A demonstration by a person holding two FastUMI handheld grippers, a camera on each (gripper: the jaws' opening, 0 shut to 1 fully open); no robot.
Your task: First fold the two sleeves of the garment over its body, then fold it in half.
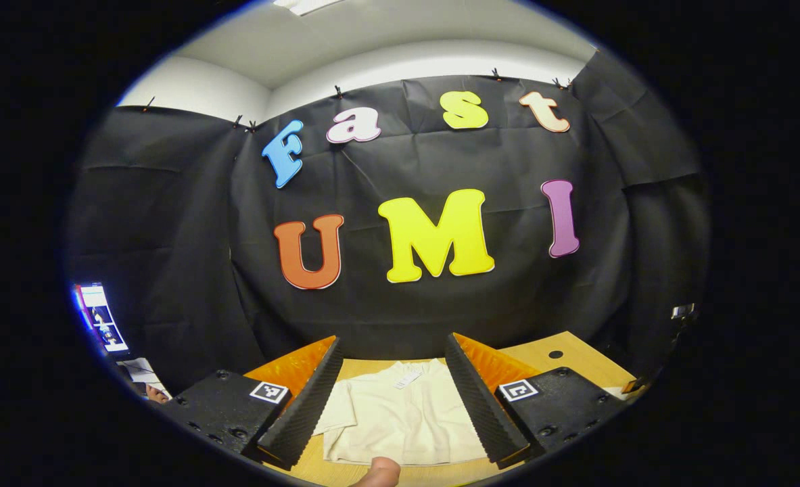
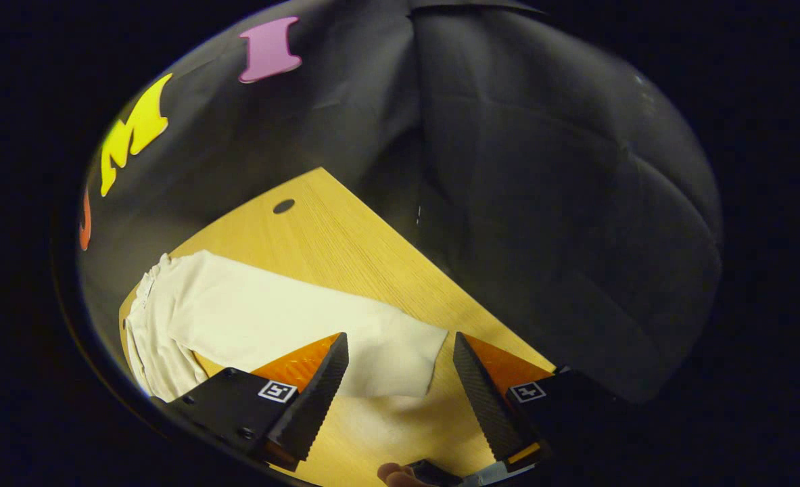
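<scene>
A cream garment lies flat on the wooden table, its collar and tag toward the far wall. My left gripper hangs open above its near part, fingers apart with nothing between them. In the right gripper view a long cream sleeve stretches from the garment's body at the left toward my right gripper. That gripper is open, and the sleeve's cuff end lies between and just beyond its fingers, untouched.
The table has a small round hole near its far corner. Black cloth walls close the booth behind and to the right. A lit screen and papers stand at the left. A fingertip shows at the bottom edge.
</scene>
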